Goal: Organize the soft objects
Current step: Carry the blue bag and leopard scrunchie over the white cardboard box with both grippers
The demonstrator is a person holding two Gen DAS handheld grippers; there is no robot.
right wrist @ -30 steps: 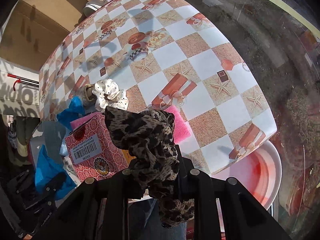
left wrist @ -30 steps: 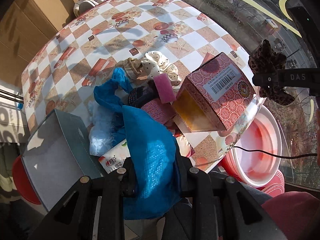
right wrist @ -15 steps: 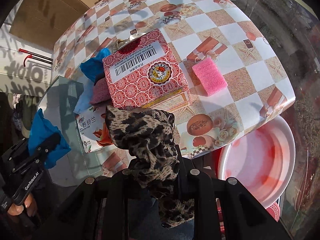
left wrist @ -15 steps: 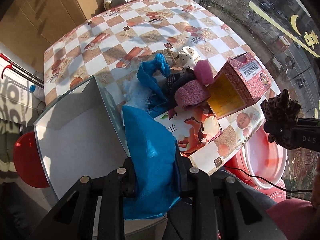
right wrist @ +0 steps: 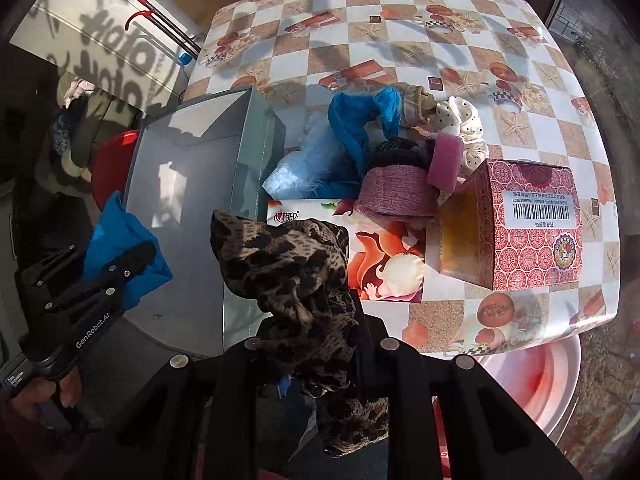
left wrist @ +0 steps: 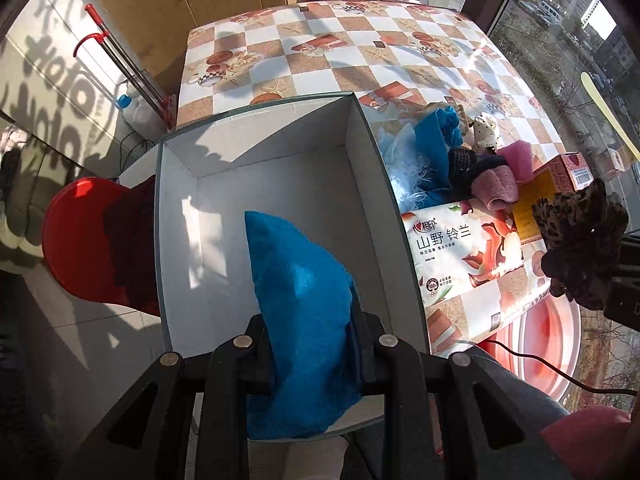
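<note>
Grey box (left wrist: 280, 184) now fills the left wrist view, where a second ago only its corner showed at the lower left. Left gripper (left wrist: 316, 344) stays clamped on the blue cloth (left wrist: 304, 304), which now hangs over the box's white floor instead of over the pile. Right of the box, the tissue pack (left wrist: 464, 248) lies fully exposed on the checkered table (left wrist: 360, 52), with the fabric pile (right wrist: 360, 152) behind it and the red carton (right wrist: 532, 220) farther right. Right gripper (right wrist: 312, 344) keeps its fingers pinched on the leopard scrunchie (right wrist: 288, 272), now above the box's near wall and the pack rather than mid-table.
</note>
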